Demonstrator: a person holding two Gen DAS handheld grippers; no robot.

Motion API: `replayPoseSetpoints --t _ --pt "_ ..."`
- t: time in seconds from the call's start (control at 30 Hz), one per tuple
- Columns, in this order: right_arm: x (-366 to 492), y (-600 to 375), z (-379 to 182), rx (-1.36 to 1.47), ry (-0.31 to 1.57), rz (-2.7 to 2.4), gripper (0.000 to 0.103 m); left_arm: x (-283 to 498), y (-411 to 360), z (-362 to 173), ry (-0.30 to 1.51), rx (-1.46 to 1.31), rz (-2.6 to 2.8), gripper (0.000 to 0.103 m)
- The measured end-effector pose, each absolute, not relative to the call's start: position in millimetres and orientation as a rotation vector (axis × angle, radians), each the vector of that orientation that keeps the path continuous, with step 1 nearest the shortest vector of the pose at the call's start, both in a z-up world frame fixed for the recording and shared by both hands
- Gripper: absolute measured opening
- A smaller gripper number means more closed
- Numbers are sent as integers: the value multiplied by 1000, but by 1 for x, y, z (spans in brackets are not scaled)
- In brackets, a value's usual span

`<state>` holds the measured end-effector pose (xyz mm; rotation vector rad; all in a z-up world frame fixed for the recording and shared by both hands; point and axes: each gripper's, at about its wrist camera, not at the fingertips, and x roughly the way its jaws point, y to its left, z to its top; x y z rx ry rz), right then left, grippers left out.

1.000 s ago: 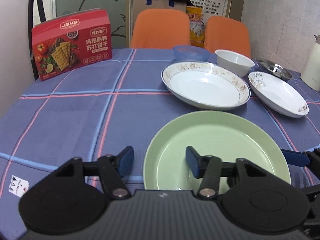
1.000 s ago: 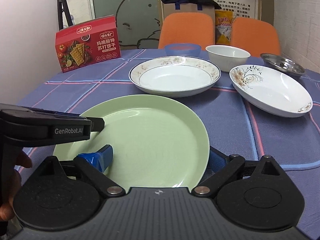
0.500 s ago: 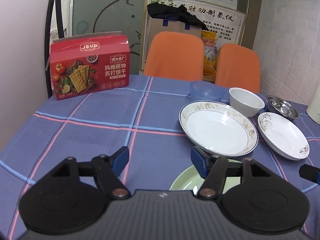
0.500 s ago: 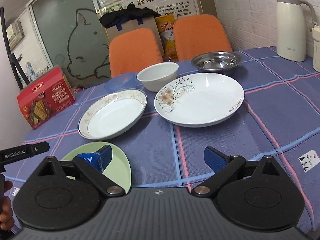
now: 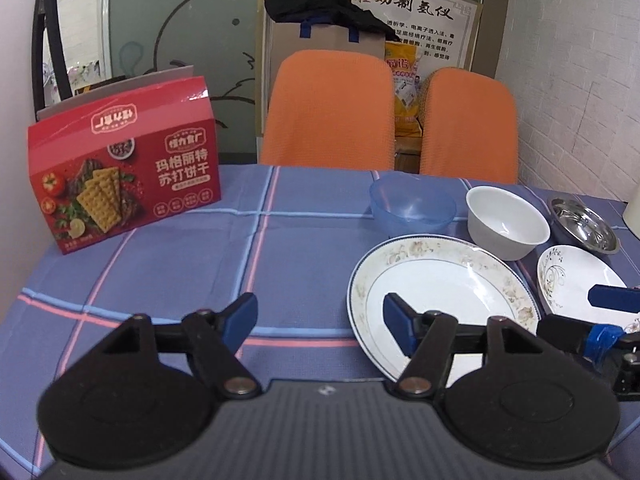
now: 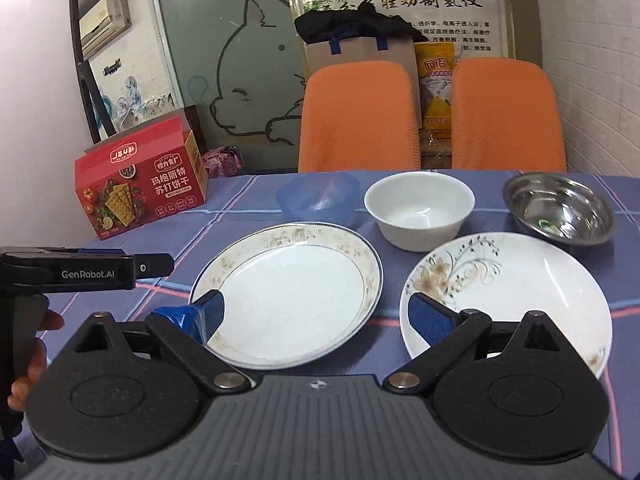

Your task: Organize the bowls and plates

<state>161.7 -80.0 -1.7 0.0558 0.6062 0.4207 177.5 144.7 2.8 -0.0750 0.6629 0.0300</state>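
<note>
A gold-rimmed white plate lies on the blue checked tablecloth. A floral white plate lies to its right. Behind them stand a blue plastic bowl, a white bowl and a steel bowl. My left gripper is open and empty, above the near left edge of the gold-rimmed plate. My right gripper is open and empty, over the gap between the two plates. The green plate is out of view.
A red cracker box stands at the back left of the table. Two orange chairs stand behind the table. A white wall is on the right.
Both grippers have lifted and drawn away from the green plate, which has dropped out of view. Both views now face the white plates and bowls farther back.
</note>
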Motion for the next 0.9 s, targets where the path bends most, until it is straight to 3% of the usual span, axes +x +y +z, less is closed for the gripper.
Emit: replayPoseSetpoints --t 0.43,0.9 --pt "236 -50 -27 -50 717 505 88 205 169 -14 710 -102 73 66" --pt "234 -30 -29 -3 719 564 87 205 182 -20 727 -98 103 66"
